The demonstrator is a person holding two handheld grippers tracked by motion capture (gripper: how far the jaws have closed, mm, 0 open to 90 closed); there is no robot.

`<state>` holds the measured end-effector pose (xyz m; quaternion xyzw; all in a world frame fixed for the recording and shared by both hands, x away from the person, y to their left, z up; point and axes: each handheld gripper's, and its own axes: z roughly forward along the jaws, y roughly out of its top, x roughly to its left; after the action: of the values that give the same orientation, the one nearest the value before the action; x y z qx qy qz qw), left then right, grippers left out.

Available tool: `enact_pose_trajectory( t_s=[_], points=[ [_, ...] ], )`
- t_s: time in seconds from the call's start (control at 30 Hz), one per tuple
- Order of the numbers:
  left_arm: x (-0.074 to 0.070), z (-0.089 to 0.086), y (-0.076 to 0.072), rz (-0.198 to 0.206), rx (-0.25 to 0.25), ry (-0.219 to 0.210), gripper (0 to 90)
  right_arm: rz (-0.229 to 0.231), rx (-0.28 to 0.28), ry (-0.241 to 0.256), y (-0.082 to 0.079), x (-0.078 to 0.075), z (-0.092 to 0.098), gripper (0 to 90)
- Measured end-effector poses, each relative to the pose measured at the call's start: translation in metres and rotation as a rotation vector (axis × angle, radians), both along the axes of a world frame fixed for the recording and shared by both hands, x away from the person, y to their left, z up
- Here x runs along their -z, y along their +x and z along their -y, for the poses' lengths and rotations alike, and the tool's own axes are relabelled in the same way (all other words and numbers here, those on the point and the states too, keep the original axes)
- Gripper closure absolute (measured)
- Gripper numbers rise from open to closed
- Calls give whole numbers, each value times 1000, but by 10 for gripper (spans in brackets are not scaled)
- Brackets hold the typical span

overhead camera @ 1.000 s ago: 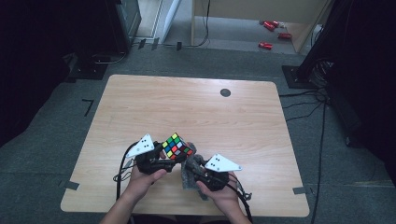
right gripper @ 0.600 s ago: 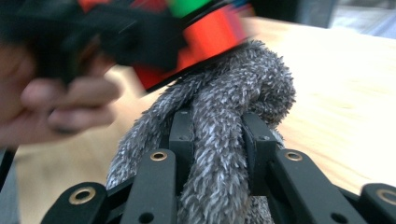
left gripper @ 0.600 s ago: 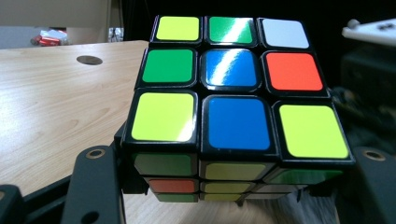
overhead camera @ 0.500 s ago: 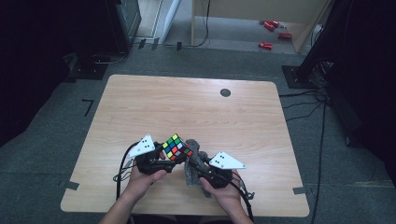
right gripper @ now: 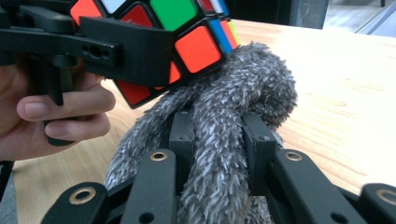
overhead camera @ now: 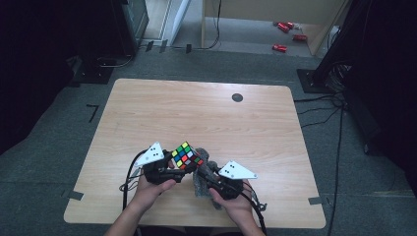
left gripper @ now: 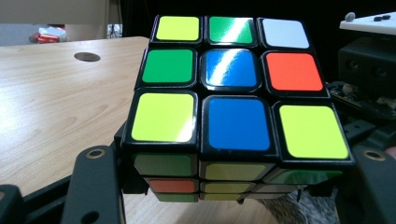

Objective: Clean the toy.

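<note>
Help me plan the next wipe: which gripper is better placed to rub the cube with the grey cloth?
Probably the right gripper: its jaws are shut on the grey cloth, which already touches the cube. The left gripper is clamped on the cube, steadying it.

Colourful cube (overhead camera: 186,156) and grey cloth (overhead camera: 202,177) between two grippers

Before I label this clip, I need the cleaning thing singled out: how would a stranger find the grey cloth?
Start at the pale wooden table and go to its near edge, where two hands hold black grippers. The fuzzy grey chenille cloth is pinched in the right gripper and touches the underside of the multicoloured puzzle cube clamped in the left gripper. It is the one soft, shaggy thing among hard plastic.
</note>
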<state>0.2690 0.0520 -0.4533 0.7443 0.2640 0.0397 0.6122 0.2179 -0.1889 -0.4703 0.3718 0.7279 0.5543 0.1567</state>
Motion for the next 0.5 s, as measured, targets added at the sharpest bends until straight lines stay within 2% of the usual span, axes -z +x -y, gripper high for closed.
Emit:
enact_pose_trajectory(
  t_s=[0.1, 0.13, 0.33, 0.5],
  points=[
    [0, 2, -1, 3, 3, 13, 347, -2, -16, -12, -2, 3, -5, 706],
    [1, 2, -1, 1, 2, 13, 347, -2, -26, -32, -5, 5, -12, 705],
    [1, 0, 0, -6, 0, 3, 347, -11, -61, -32, -6, 7, -17, 704],
    [-1, -1, 0, -1, -2, -5, 347, 12, -34, -29, -4, 1, -9, 703]
  ],
)
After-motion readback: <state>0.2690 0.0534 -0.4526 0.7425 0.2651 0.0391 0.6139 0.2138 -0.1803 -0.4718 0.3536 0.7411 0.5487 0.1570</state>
